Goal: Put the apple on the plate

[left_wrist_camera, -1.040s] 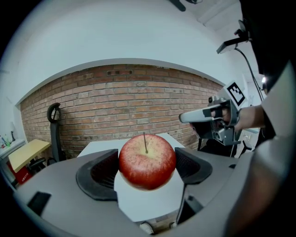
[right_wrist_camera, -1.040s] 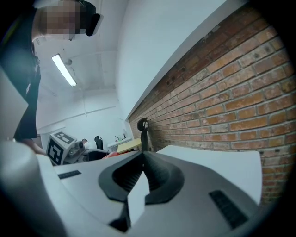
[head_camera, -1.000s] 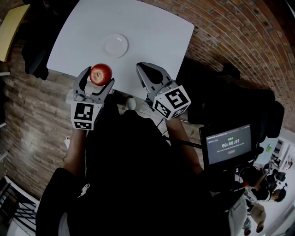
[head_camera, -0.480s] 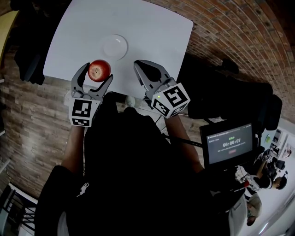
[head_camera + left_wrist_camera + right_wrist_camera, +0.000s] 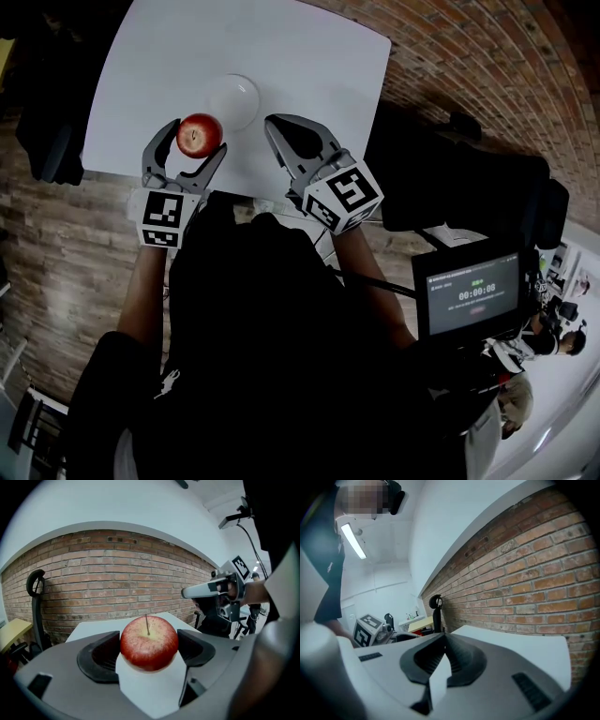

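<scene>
Carrying glossy red round apple, pinched stem-up between jaws of left gripper. It hangs over near edge of white rectangular table, just short of small white round plate. Right gripper idles beside it, jaws pressed together, nothing in them. Next: move on until centred over plate, hold level, lower to contact, then spread jaws. Round fruit likely rolls if dropped.

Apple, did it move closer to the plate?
Yes. The apple, held in the left tool, moved forward over the table, toward the plate.
</scene>
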Motion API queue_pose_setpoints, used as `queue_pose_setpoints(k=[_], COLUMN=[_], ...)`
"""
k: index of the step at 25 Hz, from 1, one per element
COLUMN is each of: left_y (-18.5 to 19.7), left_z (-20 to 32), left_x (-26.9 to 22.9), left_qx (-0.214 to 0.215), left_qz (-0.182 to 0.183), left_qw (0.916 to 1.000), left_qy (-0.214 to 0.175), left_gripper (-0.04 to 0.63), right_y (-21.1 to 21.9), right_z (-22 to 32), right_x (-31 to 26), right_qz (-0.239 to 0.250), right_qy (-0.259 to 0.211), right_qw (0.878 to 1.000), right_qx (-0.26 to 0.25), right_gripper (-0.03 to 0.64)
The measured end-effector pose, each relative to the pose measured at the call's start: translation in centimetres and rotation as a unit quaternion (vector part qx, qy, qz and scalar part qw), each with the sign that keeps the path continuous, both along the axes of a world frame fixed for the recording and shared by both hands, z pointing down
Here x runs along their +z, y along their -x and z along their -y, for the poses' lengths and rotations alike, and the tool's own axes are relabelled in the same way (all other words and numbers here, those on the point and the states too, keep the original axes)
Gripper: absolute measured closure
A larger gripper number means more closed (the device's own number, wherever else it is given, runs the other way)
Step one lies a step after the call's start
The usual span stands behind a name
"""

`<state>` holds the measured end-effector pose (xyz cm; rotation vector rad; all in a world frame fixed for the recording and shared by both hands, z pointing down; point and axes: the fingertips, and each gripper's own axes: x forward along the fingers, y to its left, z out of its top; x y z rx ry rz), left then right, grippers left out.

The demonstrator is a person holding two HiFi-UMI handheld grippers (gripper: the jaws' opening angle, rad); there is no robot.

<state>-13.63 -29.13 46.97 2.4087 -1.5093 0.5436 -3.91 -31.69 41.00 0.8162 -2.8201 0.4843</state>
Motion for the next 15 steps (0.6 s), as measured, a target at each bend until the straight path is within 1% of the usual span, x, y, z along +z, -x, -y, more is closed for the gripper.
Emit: queue_pose_setpoints(k=[9,15], left_y=[0.5,-0.3], left_z=[3.6,5.7], left_x=[2.8,4.6], left_qx=[0.042,0.062], left_qz=[-0.005,-0.009], left_qw=[0.9990,0.9975], left_qy=[0.016,0.034], left_gripper=[0.209,0.209], right_y=[0.3,-0.3], right_z=[1.9,3.1], right_x=[1.8,3.2], right_qz=[-0.020,-0.034], right_qy=[0.023,0.039], right_qw=[0.999,0.998], right_qx=[0.036,0.047], right_gripper=[0.614,0.614])
